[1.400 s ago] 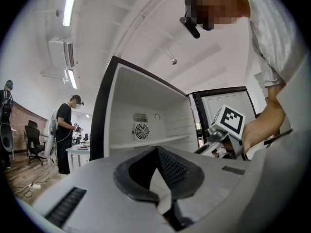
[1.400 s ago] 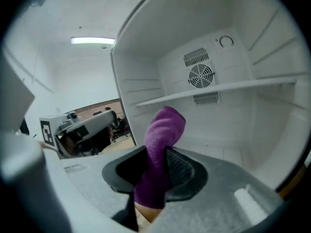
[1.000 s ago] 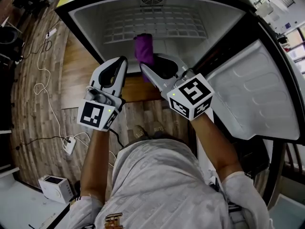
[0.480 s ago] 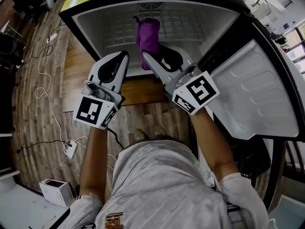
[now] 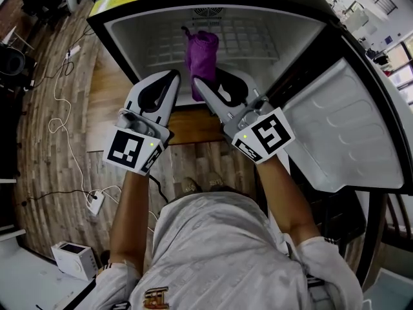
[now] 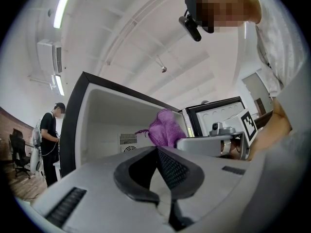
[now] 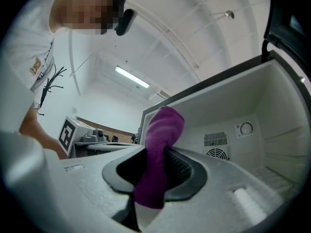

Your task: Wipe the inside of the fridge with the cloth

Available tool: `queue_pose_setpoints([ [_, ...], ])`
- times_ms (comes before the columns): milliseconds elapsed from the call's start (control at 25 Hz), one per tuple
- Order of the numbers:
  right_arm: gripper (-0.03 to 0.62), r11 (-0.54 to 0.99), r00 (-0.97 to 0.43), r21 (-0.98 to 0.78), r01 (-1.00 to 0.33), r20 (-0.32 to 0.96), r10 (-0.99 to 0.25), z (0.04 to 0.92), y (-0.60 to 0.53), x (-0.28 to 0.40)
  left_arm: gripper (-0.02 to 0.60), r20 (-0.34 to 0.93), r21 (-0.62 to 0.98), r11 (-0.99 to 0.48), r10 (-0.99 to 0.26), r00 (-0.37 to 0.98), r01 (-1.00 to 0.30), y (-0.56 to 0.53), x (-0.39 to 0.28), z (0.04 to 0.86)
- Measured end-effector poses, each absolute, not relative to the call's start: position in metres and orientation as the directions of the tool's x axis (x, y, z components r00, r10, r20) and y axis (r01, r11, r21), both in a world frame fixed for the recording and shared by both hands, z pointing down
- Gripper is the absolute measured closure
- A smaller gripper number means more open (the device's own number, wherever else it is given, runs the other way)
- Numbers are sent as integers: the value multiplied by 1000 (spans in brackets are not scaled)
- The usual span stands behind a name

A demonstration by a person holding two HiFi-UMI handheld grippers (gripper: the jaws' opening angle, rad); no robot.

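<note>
Your right claw (image 5: 197, 82) is clamped on the purple fuzzy cloth (image 5: 201, 55), which stands up beyond its tips, toward the back of the white fridge (image 5: 258, 34). Your left claw (image 5: 173, 76), closed and empty, sits just beside.

You're in a lab-type workroom: loose cables (image 5: 54, 101) and a power strip (image 5: 95, 199) on wood floor (image 5: 39, 148), ceiling strip light (image 6: 63, 7), bystander (image 6: 49, 139), office chair (image 6: 19, 153).

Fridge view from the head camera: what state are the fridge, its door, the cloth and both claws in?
Fridge: open, nothing showing inside.
Fridge door: swung wide open to the right.
Cloth: bunched, standing up from the right claw at the fridge opening.
Right claw: shut on the cloth.
Left claw: shut, holding nothing.
</note>
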State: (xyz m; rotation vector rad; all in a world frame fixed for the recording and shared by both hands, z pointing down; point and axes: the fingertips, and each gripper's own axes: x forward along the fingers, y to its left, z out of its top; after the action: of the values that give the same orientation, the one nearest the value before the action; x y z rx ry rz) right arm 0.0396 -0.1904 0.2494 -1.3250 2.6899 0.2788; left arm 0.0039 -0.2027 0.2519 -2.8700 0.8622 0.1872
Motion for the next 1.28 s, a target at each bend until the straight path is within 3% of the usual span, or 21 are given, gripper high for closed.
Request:
queue_pose_setpoints([
  [1280, 490, 616, -624, 102, -781, -172, -763, 261, -189, 34, 581, -138, -87, -827, -542, 829, -556, -200, 4, 259],
])
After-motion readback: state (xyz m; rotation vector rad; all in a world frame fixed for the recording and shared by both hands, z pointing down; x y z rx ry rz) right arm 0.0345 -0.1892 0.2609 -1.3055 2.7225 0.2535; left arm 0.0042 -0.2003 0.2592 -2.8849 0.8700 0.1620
